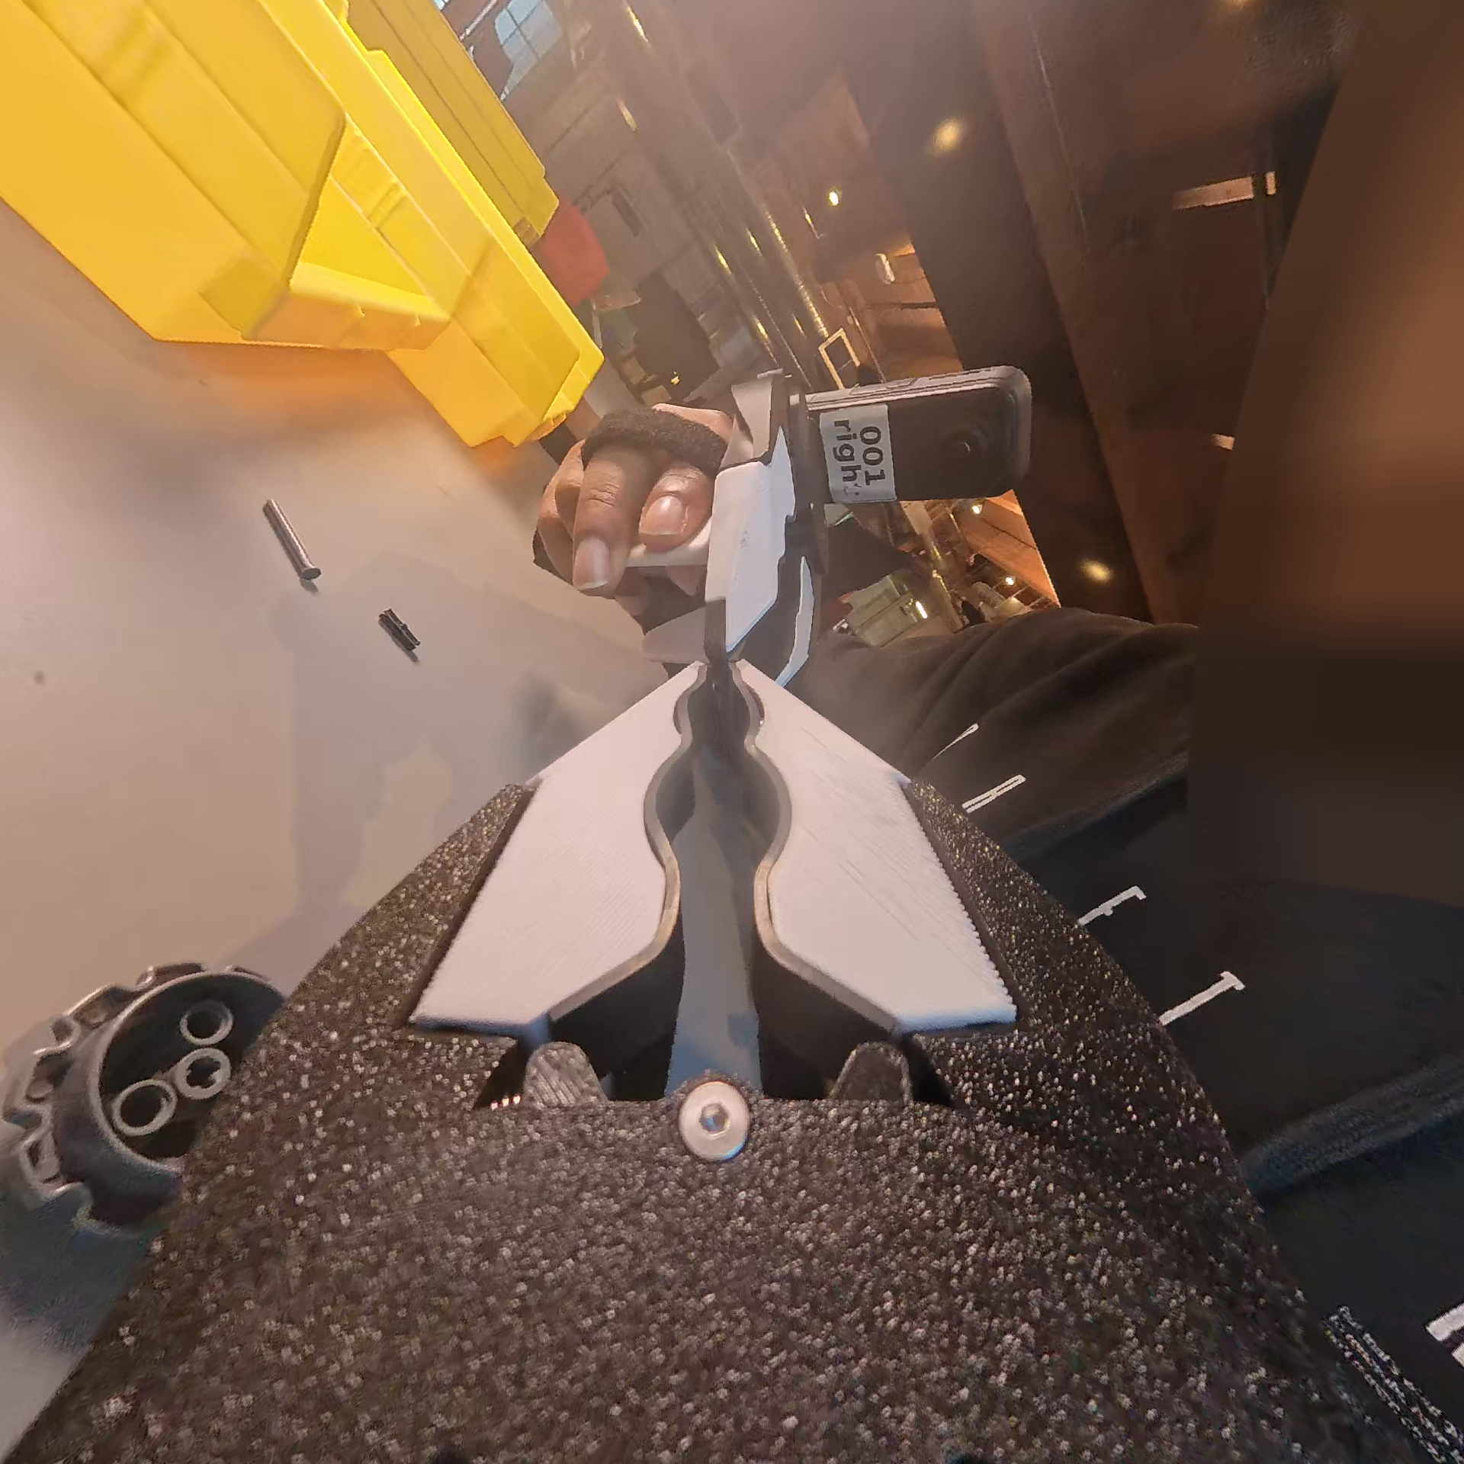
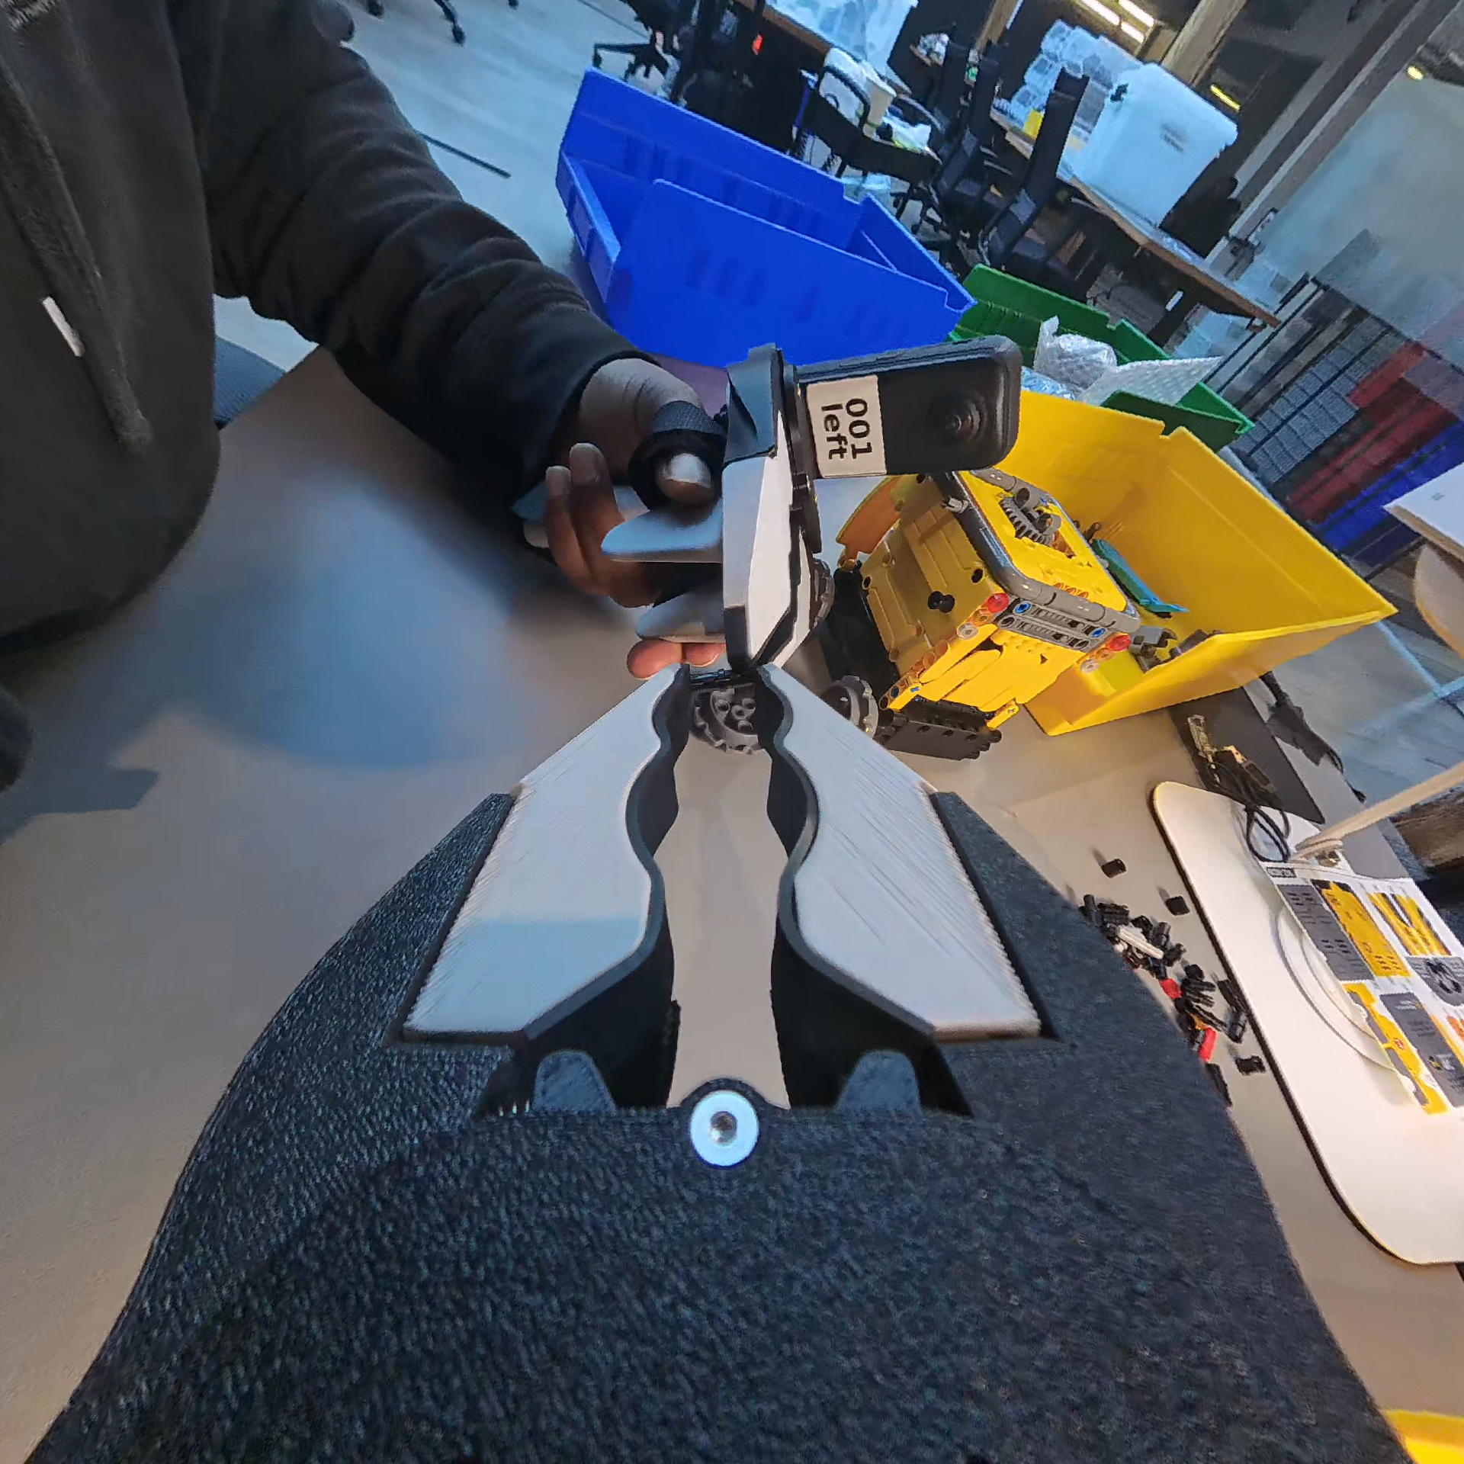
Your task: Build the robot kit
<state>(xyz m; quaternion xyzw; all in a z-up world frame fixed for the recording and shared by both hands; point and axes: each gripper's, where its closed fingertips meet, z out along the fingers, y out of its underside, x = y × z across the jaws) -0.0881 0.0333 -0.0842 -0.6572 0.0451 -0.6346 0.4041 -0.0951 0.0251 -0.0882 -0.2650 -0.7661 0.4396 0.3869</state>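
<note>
My left gripper (image 1: 719,685) is nearly shut, its tips pinching a thin black piece (image 1: 719,713) that runs down between the fingers. My right gripper (image 2: 722,689) faces it tip to tip, rolled a quarter turn against it. Its jaws stand narrowly apart around a small black piece (image 2: 713,676) at the tips, and I cannot tell whether they pinch it. A grey toothed wheel (image 1: 127,1093) lies on the table beside the left gripper and shows between the right fingers (image 2: 725,717). A hand holds each gripper.
A yellow brick-built vehicle (image 2: 974,602) stands before a yellow bin (image 2: 1236,554), with blue (image 2: 713,238) and green (image 2: 1030,309) bins behind. Loose black pins (image 2: 1172,974) lie beside a white board (image 2: 1267,1109) bearing a printed sheet. Two small pins (image 1: 291,540) (image 1: 398,630) lie near a yellow bin (image 1: 238,198). The tips of both grippers are at nearly the same place. The grey toothed wheel (image 1: 127,1093) is about equally far from each gripper, around 12 cm.
</note>
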